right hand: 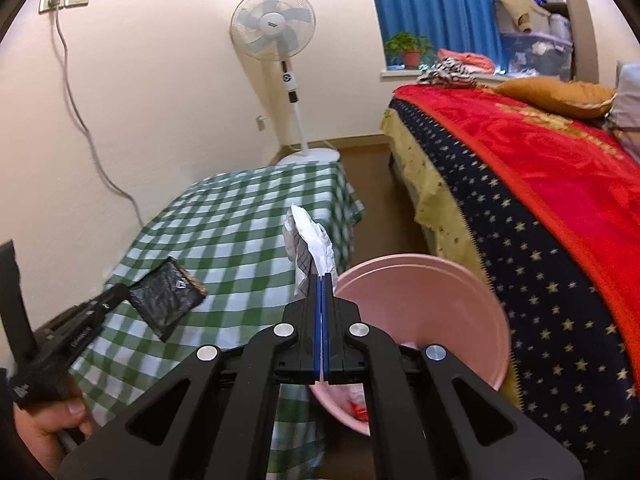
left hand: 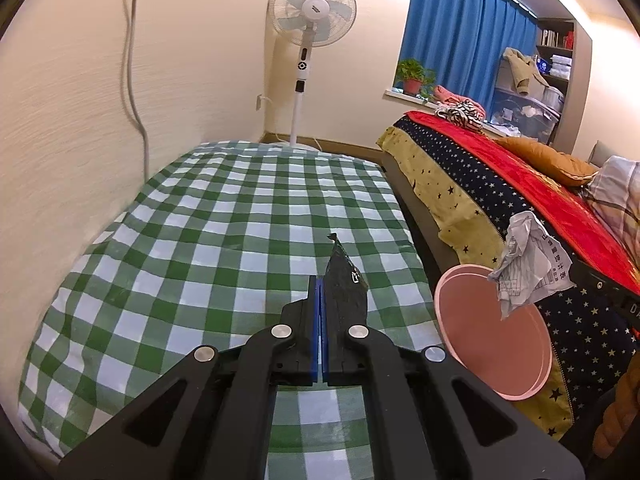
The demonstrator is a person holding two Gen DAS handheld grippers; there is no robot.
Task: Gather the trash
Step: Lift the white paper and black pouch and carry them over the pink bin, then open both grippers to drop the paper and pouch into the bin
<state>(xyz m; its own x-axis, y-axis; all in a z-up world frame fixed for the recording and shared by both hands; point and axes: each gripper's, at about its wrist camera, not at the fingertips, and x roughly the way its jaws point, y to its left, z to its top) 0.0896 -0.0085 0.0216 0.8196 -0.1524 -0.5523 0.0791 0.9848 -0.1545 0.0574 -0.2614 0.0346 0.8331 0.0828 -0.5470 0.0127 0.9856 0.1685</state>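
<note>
My left gripper [left hand: 320, 280] is shut on a black foil wrapper [left hand: 346, 280] and holds it above the green-checked table [left hand: 200, 240]. The wrapper also shows in the right wrist view [right hand: 166, 300], held by the left gripper [right hand: 124, 292]. My right gripper [right hand: 323, 278] is shut on a crumpled white paper [right hand: 310, 248], just left of the pink bin [right hand: 460, 280]. In the left wrist view the paper [left hand: 528, 268] hangs over the pink bin's rim [left hand: 448, 280]. Some trash lies inside the bin [right hand: 356, 404].
A bed with a starry cover and red blanket [right hand: 540, 168] stands right of the bin. A standing fan [right hand: 276, 36] is by the far wall. A cable [right hand: 80, 120] hangs from a wall socket. The floor gap runs between table and bed.
</note>
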